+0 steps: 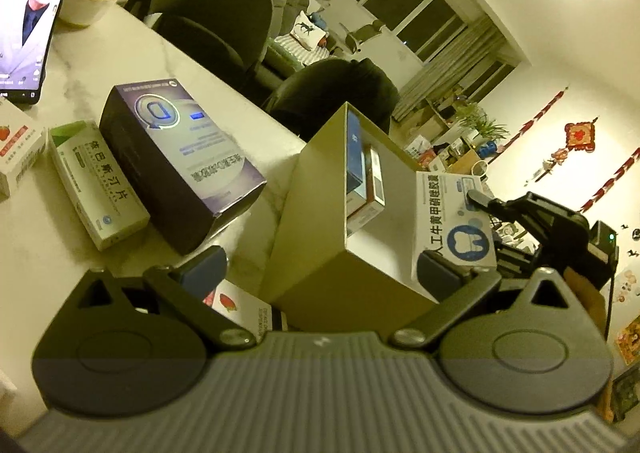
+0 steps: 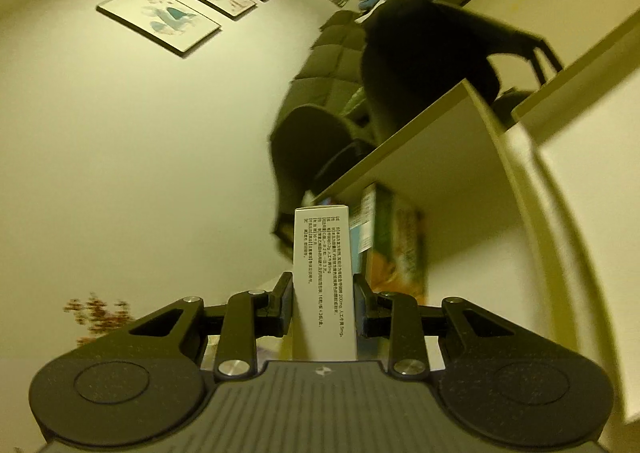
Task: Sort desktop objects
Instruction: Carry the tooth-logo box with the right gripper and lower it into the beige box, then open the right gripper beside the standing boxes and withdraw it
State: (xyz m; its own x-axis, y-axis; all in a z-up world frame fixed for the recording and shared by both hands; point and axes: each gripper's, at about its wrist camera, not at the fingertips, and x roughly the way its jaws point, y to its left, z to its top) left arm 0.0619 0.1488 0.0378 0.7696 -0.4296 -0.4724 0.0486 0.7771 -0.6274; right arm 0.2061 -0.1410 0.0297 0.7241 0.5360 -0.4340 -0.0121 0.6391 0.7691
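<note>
The right gripper (image 2: 323, 303) is clamping a slim white printed-card medicine box (image 2: 323, 285), holding it upright beside the open beige cardboard storage box (image 1: 320, 189) (two packs already standing inside), while the left gripper (image 1: 320, 265) is hanging wide open over the white marble tabletop (image 1: 120, 57)

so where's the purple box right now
In the left wrist view the purple box lies flat on the marble table, left of the open cardboard box and right beside the green and white medicine box.
</note>
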